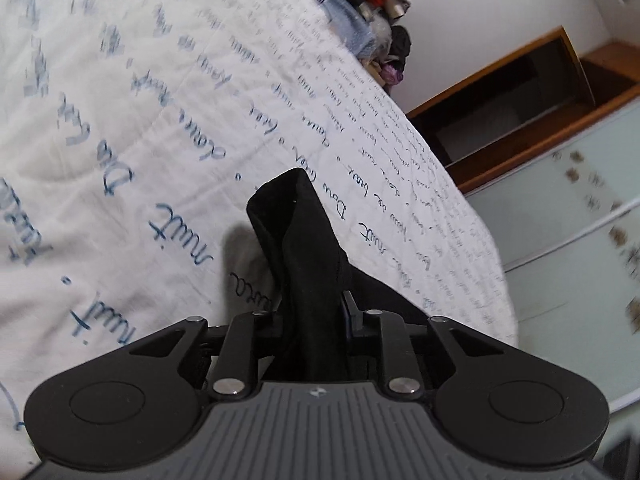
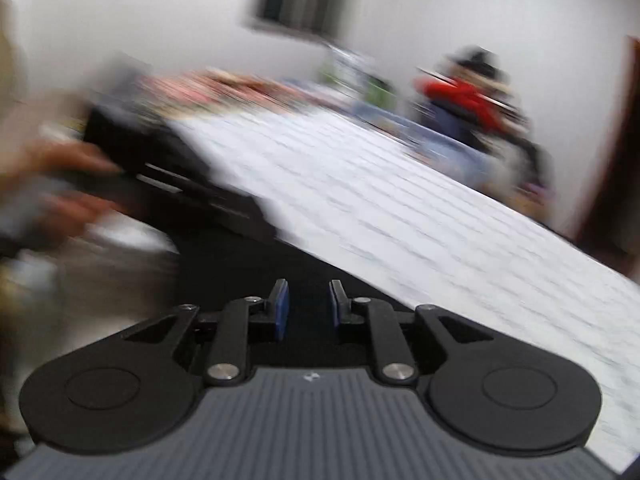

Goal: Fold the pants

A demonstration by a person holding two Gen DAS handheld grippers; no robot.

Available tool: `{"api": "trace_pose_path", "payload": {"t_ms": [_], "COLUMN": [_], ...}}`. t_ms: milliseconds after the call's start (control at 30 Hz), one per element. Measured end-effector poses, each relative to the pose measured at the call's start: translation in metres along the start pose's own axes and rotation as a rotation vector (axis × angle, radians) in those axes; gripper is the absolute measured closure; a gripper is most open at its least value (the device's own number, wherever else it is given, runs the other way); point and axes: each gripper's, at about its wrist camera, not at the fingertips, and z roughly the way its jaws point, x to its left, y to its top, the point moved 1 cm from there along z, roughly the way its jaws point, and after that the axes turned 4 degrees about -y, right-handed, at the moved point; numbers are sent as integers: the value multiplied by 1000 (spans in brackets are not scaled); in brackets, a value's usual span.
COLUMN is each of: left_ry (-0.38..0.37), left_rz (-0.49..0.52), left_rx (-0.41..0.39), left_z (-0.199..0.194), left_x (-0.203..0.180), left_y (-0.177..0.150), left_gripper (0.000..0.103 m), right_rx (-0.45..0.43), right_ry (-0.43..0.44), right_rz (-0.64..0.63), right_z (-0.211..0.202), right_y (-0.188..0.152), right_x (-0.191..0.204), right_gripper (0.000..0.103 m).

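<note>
**Left gripper clamps the pants; right gripper spread over dark cloth**

A white bedspread (image 1: 168, 128) printed with blue handwriting covers the bed. Along its far edge lies a heap of clothes (image 1: 376, 8), dark, blue and red. Beyond the bed stands a wooden open shelf (image 1: 520, 92) with dark recesses whose contents cannot be made out, and beside it a pale sliding door (image 1: 568, 216) with small brown motifs.

The right wrist view is heavily blurred. A person's hand (image 2: 60, 184) shows at the left edge against something black, too smeared to identify.

The left gripper (image 1: 316, 312) is pressed onto a bunched fold of the black pants (image 1: 296, 232), which rises from between its fingers above the bedspread. The right gripper (image 2: 307, 308) has its blue-padded fingers (image 2: 281, 308) apart, nothing between them, with black fabric (image 2: 256, 256) just ahead and beneath.
</note>
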Motion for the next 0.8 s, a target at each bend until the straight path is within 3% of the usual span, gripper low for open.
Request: {"api": "trace_pose_path", "payload": {"t_ms": [67,200,267,400,533,600,633,800], "left_ry": [37,86,89,61,26,11,2,-27], "left_rz": [66,151,154,139,123,127,128,155], "left_rx": [-27,-65,-62,-66,-77,-85,-87,-104], "left_z": [-3,-8,-9,-14,-16,-19,-20,-26], "left_x": [-9,-22,-25,-29,-37,-45,-49,-71], "left_y": [-5,-9,-7,-5,-3,-4,-3,-6], "left_gripper": [82,82,82,82,82,82,83,83], "right_rx": [91,287,270,159,46,2,-13,-57], "right_ry": [-64,-39,-42,-166,-105,-59,-32,39], "right_rz": [36,86,109,25,-72,-111,-125,-195], "right_z": [28,96,98,56,0,-22,-30,-23], "right_y": [-11,-38,-37,-31,-47,-57,-60,-58], "right_x": [-31,-64,-69,-53,-15,8,18,71], "right_gripper": [86,86,85,67,56,39,37,25]}}
